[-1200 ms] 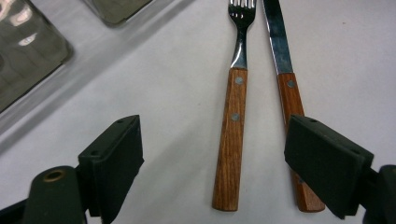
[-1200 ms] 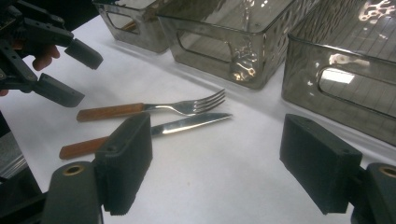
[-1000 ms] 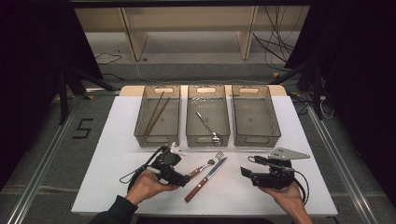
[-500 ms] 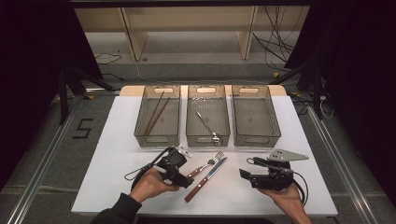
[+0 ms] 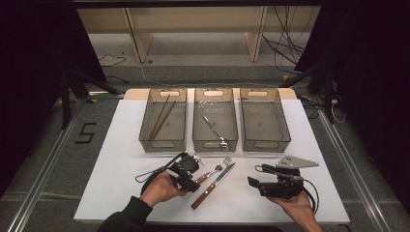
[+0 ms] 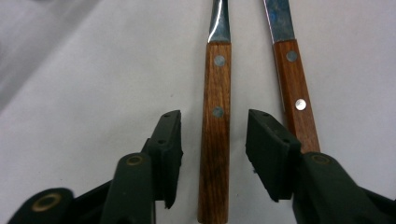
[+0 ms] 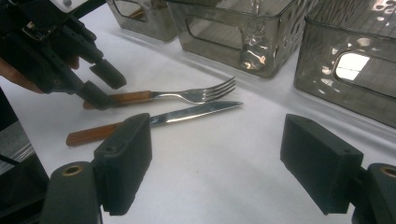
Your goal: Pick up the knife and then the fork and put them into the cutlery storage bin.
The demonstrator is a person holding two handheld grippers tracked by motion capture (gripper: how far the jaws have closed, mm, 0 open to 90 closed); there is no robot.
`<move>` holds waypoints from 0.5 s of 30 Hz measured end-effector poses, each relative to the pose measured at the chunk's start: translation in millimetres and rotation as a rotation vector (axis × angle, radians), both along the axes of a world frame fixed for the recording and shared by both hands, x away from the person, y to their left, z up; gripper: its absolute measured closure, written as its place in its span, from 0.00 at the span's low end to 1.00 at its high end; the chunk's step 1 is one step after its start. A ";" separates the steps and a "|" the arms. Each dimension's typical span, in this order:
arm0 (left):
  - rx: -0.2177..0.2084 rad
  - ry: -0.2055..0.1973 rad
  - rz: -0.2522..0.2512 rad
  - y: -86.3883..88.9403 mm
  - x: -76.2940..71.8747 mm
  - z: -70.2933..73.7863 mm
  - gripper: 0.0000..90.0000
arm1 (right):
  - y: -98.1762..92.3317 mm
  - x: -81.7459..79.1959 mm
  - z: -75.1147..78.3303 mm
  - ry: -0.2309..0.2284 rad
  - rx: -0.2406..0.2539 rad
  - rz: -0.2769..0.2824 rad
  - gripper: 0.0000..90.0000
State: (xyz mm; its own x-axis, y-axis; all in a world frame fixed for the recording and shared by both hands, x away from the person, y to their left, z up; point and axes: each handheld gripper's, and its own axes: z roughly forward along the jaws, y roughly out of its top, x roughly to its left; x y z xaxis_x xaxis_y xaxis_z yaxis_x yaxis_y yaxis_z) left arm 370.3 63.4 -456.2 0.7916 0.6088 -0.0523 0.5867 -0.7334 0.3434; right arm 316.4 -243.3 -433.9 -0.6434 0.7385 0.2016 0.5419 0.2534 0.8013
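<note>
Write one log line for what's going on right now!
left hand-held gripper: jaws just closing around fork handle, not yet pressing | knife: beside fork on table | right hand-held gripper: open, empty

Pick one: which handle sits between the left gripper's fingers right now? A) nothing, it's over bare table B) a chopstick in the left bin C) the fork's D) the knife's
C: the left gripper straddles the fork's wooden handle, its jaws having just been closing with small gaps left on both sides; the knife lies outside the right finger. The right gripper view confirms the fork.
</note>
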 end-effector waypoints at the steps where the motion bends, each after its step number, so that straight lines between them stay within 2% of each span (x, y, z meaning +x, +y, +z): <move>1: 0.000 0.001 -0.004 -0.2 0.2 -0.1 0.64 | 0.0 0.0 -0.1 -0.001 -0.001 0.001 0.28; 6: 0.008 0.015 -0.006 -1.6 1.5 -5.4 0.70 | 0.1 0.3 -0.4 0.001 -0.003 0.002 0.29; 15: 0.037 -0.015 -0.034 -5.5 -0.8 -6.1 0.77 | 1.0 0.3 -0.6 -0.003 -0.003 0.006 0.29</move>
